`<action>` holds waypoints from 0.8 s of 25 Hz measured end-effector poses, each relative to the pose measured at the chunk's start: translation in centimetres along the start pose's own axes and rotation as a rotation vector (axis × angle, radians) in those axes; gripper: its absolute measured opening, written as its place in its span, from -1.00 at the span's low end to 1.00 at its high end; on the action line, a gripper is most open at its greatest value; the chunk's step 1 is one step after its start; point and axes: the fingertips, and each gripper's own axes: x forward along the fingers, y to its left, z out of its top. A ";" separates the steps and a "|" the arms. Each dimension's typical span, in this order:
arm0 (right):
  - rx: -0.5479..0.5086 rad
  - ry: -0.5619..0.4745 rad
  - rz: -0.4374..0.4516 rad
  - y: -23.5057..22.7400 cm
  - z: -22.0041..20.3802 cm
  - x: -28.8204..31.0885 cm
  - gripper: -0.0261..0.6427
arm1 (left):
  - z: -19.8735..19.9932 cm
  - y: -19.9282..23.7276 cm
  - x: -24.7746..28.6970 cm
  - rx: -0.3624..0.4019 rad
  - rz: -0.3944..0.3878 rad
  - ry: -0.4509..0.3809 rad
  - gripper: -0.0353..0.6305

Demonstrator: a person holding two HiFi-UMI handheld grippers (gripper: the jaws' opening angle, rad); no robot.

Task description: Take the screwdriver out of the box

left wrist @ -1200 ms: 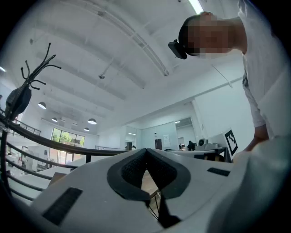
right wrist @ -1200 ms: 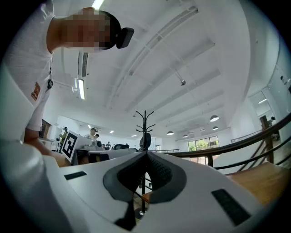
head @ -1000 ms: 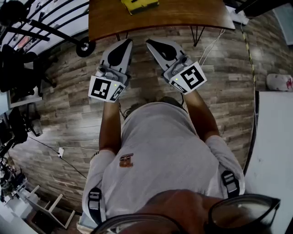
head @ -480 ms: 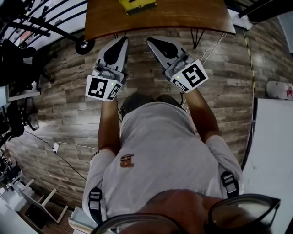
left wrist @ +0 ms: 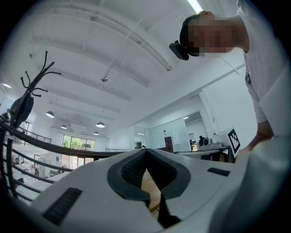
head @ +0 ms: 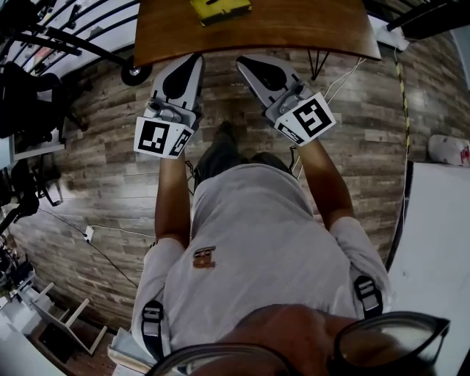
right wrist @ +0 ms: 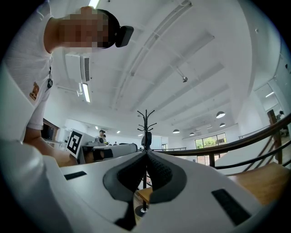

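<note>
In the head view a yellow box lies on the brown wooden table at the top edge, only partly in frame. No screwdriver shows in any view. My left gripper and right gripper are held side by side over the wood floor, their tips just short of the table's near edge. Both have their jaws closed tip to tip with nothing between them. The left gripper view shows the left gripper pointing up at the ceiling, and the right gripper points up likewise.
Dark metal frames and a wheel stand at the left of the table. A white surface runs along the right edge. Cables lie on the floor. A coat rack stands beyond the right gripper.
Both grippers have moved a little forward toward the table's edge. The person has stepped forward; a shoe now shows between the arms.
</note>
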 end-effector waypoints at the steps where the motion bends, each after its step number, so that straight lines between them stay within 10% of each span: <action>1: -0.002 0.001 0.000 -0.4 -0.1 0.2 -0.83 | -0.2 0.4 0.3 -0.001 0.002 0.000 -0.83; 20: -0.030 0.052 -0.053 -16.2 -3.9 12.5 -0.83 | -5.5 15.1 14.3 0.021 -0.040 0.014 -0.84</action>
